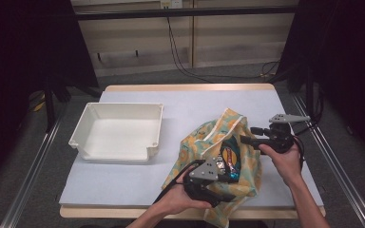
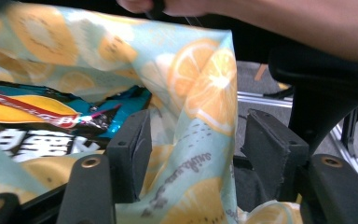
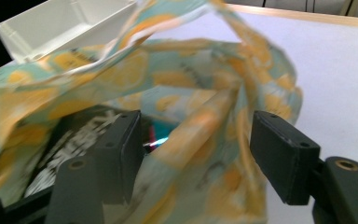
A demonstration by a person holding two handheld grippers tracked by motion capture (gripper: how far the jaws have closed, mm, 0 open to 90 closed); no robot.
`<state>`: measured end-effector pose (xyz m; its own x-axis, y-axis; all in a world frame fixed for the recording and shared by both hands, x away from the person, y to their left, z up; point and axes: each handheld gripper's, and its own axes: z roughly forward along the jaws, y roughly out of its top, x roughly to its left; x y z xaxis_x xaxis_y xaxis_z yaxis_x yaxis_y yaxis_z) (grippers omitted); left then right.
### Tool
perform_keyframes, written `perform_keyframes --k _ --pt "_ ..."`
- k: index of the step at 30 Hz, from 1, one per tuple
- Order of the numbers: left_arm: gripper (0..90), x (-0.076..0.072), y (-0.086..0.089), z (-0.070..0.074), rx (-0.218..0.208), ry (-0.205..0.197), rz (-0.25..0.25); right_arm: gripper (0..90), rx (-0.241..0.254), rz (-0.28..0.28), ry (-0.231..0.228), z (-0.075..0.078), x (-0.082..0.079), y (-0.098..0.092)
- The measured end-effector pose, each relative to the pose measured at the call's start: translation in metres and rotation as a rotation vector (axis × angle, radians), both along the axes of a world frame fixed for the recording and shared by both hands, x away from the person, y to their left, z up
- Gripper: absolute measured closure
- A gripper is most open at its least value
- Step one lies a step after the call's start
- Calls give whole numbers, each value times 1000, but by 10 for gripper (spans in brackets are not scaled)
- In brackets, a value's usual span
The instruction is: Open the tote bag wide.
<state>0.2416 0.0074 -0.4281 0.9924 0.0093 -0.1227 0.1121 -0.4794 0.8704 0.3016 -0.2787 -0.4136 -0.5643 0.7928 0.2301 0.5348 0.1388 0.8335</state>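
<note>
A cloth bag (image 1: 197,138) printed with orange slices lies on the right half of the table, its mouth gaping. Inside it sits a dark snack packet (image 1: 229,161) with orange and teal print. My left gripper (image 1: 221,187) is at the bag's near edge. In the left gripper view the bag's rim (image 2: 205,84) hangs loosely between the open left gripper (image 2: 198,123), with the packet (image 2: 28,112) off to the left. My right gripper (image 1: 248,134) is at the bag's far right side. The right gripper (image 3: 196,121) is open around slack, blurred bag cloth (image 3: 182,79), the packet (image 3: 84,130) behind its left jaw.
An empty white plastic tray (image 1: 123,105) stands on the left half of the table, and shows as the white tray (image 3: 60,18) beyond the bag. The table's white mat (image 1: 123,180) is bare in front of the tray. Black stands and cables flank the table.
</note>
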Motion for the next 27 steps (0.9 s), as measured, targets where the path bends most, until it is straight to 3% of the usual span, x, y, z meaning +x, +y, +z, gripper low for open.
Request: perform_keyframes --k 5,11,13,18,24,27 --pt "440 6 8 10 -50 37 5 317 -4 24 -15 5 -23 7" --pt "653 21 4 23 -113 39 8 307 -32 44 6 -2 -50 12" --pt "672 27 -2 25 -114 42 36 307 -20 38 10 -6 -57 9" --pt "662 45 -24 23 -68 34 55 319 -40 50 37 -17 -71 7" --pt "648 52 -28 14 -29 44 88 357 -27 81 41 -24 -82 13" --pt "644 53 -27 12 -29 49 92 449 -44 115 54 -29 -83 18"
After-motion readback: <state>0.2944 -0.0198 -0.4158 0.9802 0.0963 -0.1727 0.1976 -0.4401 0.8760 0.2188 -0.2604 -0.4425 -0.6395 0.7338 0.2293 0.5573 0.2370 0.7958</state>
